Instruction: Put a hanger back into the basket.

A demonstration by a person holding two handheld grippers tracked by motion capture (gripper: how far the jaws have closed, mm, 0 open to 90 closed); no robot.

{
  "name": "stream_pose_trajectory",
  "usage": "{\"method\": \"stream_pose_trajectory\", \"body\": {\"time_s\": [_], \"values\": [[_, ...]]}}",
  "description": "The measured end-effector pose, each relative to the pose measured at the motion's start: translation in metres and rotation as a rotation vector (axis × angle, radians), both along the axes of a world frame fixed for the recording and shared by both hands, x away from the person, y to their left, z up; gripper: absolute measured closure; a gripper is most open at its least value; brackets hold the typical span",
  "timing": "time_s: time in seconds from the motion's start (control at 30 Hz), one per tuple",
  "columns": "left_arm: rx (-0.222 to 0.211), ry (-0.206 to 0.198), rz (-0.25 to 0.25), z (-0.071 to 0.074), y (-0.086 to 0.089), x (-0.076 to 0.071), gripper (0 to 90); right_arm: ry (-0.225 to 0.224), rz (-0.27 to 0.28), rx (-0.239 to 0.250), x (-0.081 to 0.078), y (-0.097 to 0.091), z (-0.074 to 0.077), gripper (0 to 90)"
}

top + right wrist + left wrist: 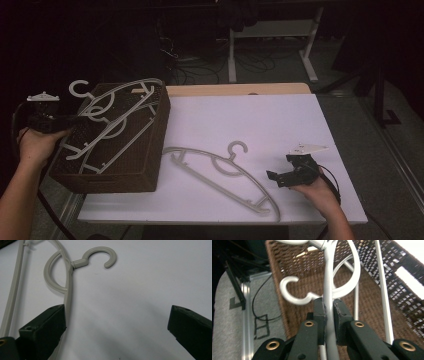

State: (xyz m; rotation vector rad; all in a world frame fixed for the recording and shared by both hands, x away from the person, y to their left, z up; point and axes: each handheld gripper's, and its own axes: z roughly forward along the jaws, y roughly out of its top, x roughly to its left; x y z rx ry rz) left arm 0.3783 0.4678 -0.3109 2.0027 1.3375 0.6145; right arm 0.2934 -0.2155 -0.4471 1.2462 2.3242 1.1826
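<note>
High view: left gripper (pixel 75 120) pinching hanger (pixel 107 117) over basket (pixel 155 145). Right gripper (pixel 274 176) spread, nearer table hanger (pixel 220 175), whose long axis runs diagonally just left.

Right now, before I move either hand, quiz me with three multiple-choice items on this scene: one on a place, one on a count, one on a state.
1. Where does the hanger lying outside the basket rest?
A. On the white tabletop
B. On the floor
C. On a chair

2. How many hangers are in sight in the high view?
A. One
B. Three
C. Six

3. How do the left tongs stand?
A. Wide open over the table
B. Shut on a hanger's bar
C. Shut on the basket's rim

Answers:
1 A: the loose hanger lies flat on the white tabletop, to the right of the brown woven basket.
2 B: two hangers rest over the basket and one lies on the table.
3 B: in the left gripper view the left tongs pinch the held hanger over the basket.
</note>
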Motion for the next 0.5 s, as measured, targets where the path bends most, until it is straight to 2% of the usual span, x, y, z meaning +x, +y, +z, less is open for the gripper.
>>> {"method": "stream_pose_trajectory", "body": {"time_s": [0.4,0.43,0.5], "values": [[0.027,0.096,-0.002,-0.034,-0.008,0.009,81.6,0.001,0.003,-0.003,0.001,0.001,-0.001,1.7],[0.037,0.095,0.008,-0.034,-0.008,0.009,78.1,0.001,0.003,-0.002,0.001,0.001,-0.001,1.7],[0.006,0.081,0.016,-0.032,-0.007,0.008,69.7,0.002,0.002,0.0,0.001,0.001,0.0,1.7]]}}
